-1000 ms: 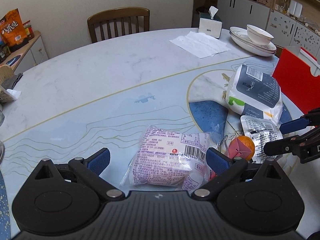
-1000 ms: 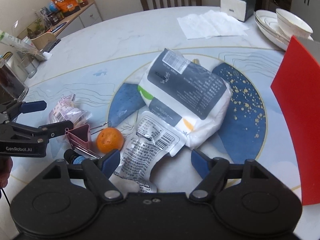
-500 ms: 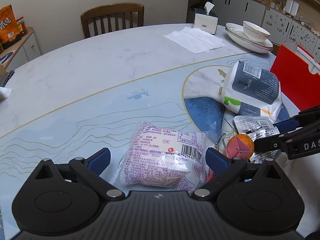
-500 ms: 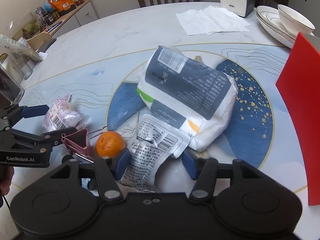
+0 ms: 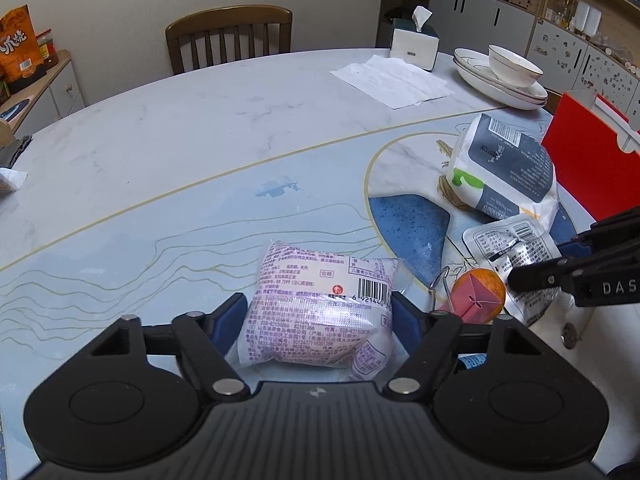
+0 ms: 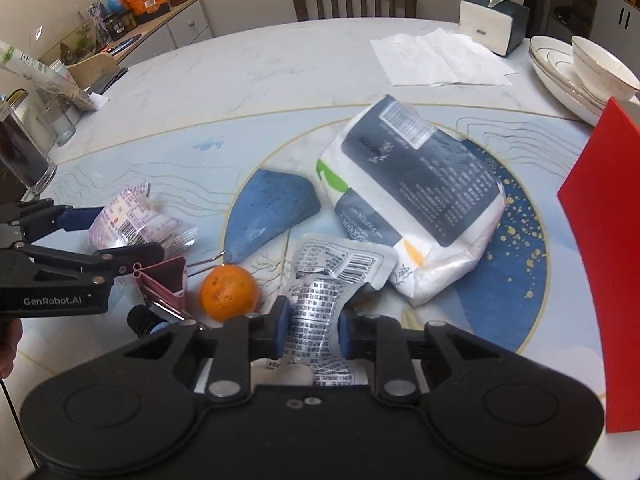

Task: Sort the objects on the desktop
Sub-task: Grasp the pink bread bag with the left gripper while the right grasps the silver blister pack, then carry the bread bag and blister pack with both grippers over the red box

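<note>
My left gripper [image 5: 320, 312] is shut on a purple-printed clear snack pack [image 5: 320, 304], which lies on the table; the pack also shows in the right wrist view [image 6: 128, 224]. My right gripper [image 6: 312, 324] is shut on a crumpled silver foil pouch [image 6: 328, 280], also seen in the left wrist view [image 5: 512, 244]. Between the two lie an orange [image 6: 229, 291] and a pink binder clip [image 6: 164, 284]. A large white and dark tissue pack [image 6: 416, 196] lies behind the pouch.
A red box [image 6: 600, 240] stands at the right. Stacked plates with a bowl [image 5: 508, 76], a tissue box [image 5: 414, 42] and paper sheets [image 5: 392, 80] are at the far side. A drinking glass [image 6: 24, 156] stands at the left. A small dark bottle [image 6: 146, 320] lies near the clip.
Both grippers have closed: the left on the purple snack pack, the right on the silver pouch. The right gripper also moved forward over the pouch.
</note>
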Available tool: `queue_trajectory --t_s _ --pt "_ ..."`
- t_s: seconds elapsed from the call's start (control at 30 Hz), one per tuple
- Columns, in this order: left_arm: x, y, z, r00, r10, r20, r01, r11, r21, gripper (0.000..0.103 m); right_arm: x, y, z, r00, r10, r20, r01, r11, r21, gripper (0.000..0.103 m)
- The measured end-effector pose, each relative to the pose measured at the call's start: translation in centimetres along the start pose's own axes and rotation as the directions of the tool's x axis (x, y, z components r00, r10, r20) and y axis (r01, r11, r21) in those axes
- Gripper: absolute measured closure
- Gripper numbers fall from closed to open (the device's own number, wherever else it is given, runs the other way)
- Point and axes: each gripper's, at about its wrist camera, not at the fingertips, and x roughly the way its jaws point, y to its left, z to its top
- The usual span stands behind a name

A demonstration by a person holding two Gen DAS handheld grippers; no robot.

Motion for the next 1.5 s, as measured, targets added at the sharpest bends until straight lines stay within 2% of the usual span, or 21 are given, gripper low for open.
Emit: queue_trajectory --t_s 0.27,0.9,1.1,1.5 --pt "-0.5 0.0 -0.1 1.000 0.008 -0.003 -0.008 1.000 -0.025 0.038 -1.1 -0.6 -0.1 0.999 0.018 0.033 -0.017 1.000 -0.009 0.084" --pt "-5.3 0.1 0.0 0.996 0.059 0.061 -0.052 0.992 -0.111 0.039 -5.5 -3.8 -0.8 0.992 0.008 0.128 -0.013 0.999 0.039 0.086" --pt "-6.6 -1.3 0.7 0.995 0.044 0.085 -0.035 0.994 -0.101 0.039 -7.0 -4.9 -1.6 0.990 0.003 0.144 -0.010 0.999 0.053 0.086" --pt "-7.8 -6.6 2.7 0.992 0.002 0.126 0.006 0.998 -0.064 0.039 -10.6 -8.3 -2.3 0.979 0.006 0.206 -0.021 0.997 0.072 0.086"
